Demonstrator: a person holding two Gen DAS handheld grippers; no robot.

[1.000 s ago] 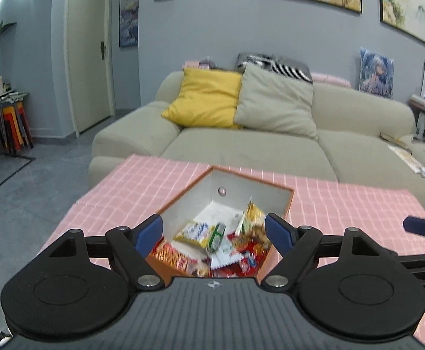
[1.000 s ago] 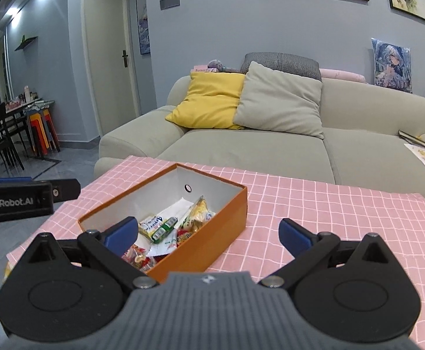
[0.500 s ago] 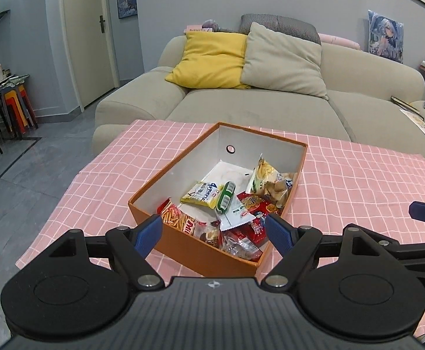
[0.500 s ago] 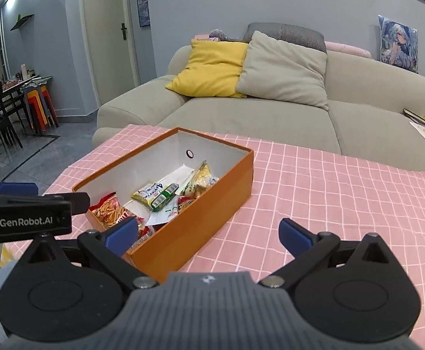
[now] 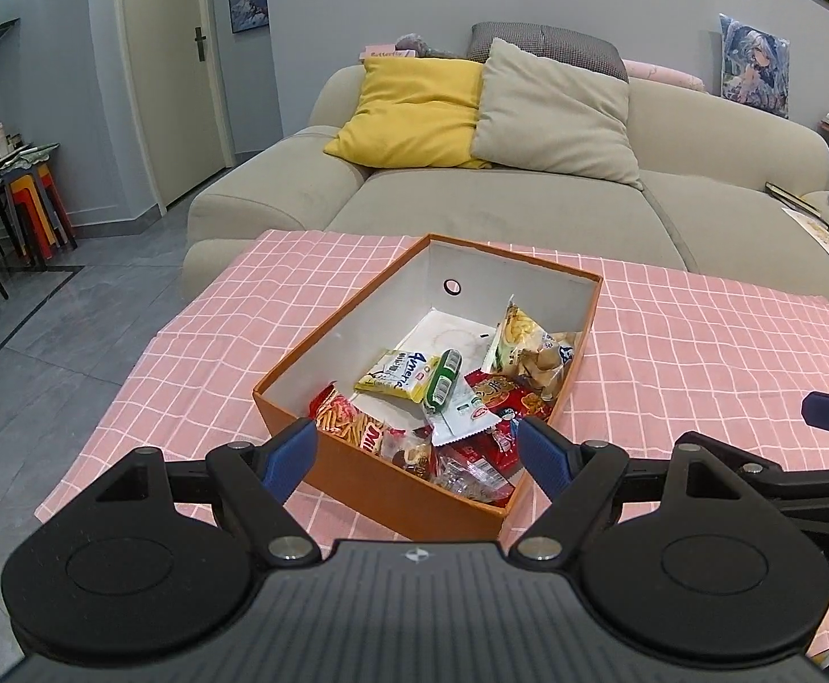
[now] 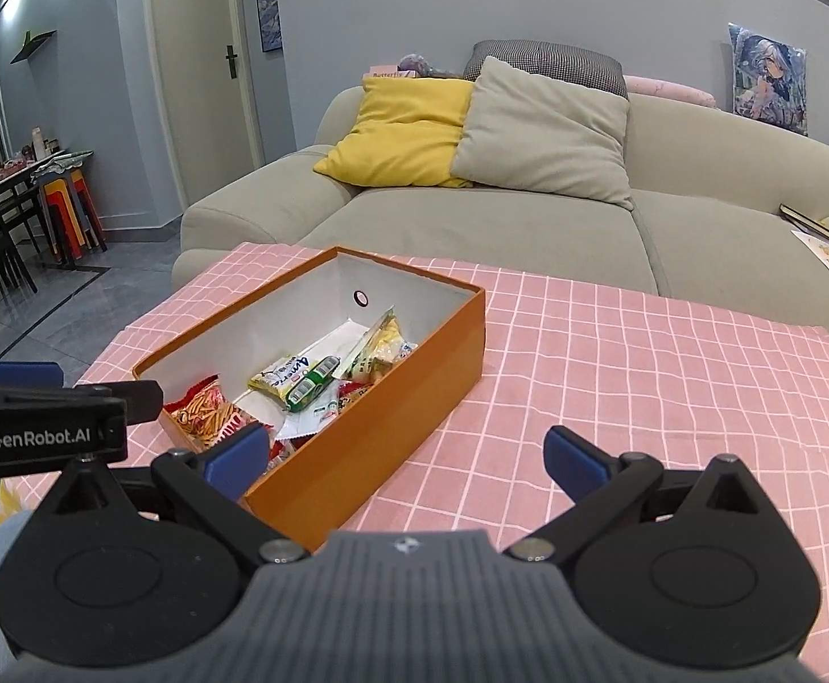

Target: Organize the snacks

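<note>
Living room: beige fabric sofa (image 5: pixel 528 210) behind, pink checked tablecloth (image 6: pixel 613 364) over the table in front. Orange cardboard box with white inside (image 6: pixel 414 364) sits open on the cloth, left of centre, angled.

Left gripper (image 5: pixel 417 447) is level, just above the box's near end, blue fingertips spread wide, gripping nothing. Right gripper (image 6: pixel 405 461) is level too, over the box's near right corner; jaws released, empty. Its left pad (image 6: pixel 238 458) overlaps the box edge, right one over bare cloth. Left gripper's side reads "GenRobot.AI".

Snacks all in the box's near half: red packet of stick snacks (image 5: pixel 346 418), yellow-white packet (image 5: pixel 400 375) reading "4nero"-ish, small green wrapped snack (image 5: pixel 442 378) lying across it, yellow chip bag (image 5: pixel 522 341) leaning on the right wall.
</note>
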